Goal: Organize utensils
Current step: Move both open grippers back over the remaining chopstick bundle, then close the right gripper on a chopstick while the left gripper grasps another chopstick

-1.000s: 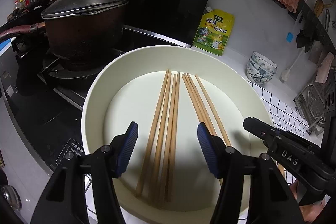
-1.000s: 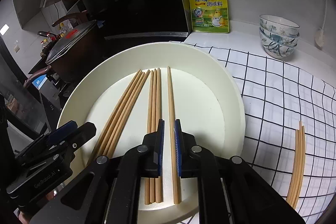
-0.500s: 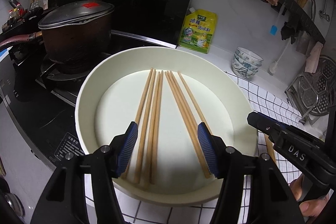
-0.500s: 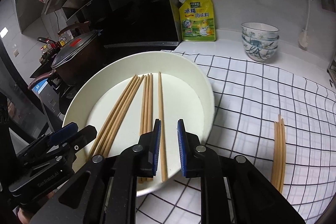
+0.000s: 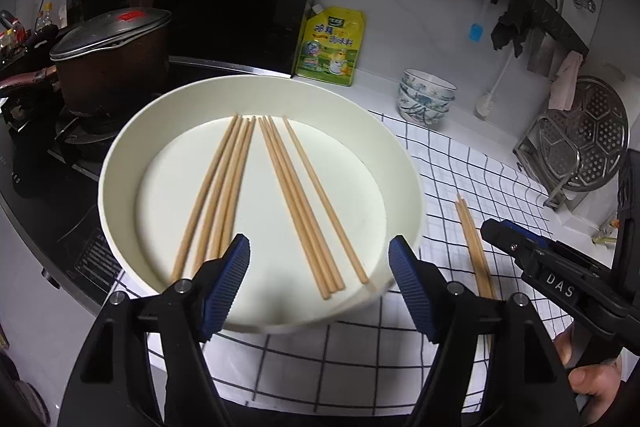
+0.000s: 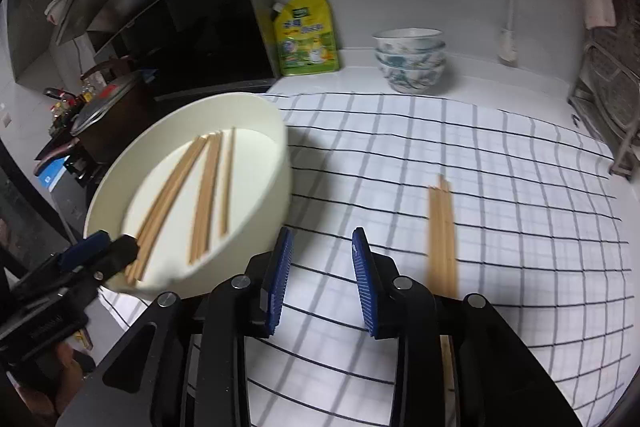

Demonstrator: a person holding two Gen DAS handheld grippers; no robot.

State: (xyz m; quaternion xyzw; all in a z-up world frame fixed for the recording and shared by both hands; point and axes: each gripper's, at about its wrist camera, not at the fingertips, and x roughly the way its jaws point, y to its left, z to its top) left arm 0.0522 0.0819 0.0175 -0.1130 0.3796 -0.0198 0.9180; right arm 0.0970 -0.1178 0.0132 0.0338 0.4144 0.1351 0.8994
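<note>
A round cream tray [image 5: 120,155] holds several wooden chopsticks [image 5: 296,195] in two loose bundles; it also shows in the right wrist view [image 6: 276,155]. My left gripper [image 5: 320,287] is open and empty at the tray's near rim. A small bundle of chopsticks [image 6: 440,227] lies on the checked cloth right of the tray, also seen in the left wrist view [image 5: 474,247]. My right gripper [image 6: 320,283] is open and empty above the cloth, between the tray and that bundle.
A lidded dark pot [image 5: 108,63] sits on the stove at left. A yellow seasoning pouch [image 5: 332,47] and stacked patterned bowls [image 5: 426,99] stand by the back wall. A metal steamer rack [image 5: 580,143] is at right. The checked cloth [image 6: 500,155] covers the counter.
Both grippers have pulled back from the tray. The right gripper has opened, released the chopstick in the tray, and swung right over the cloth.
</note>
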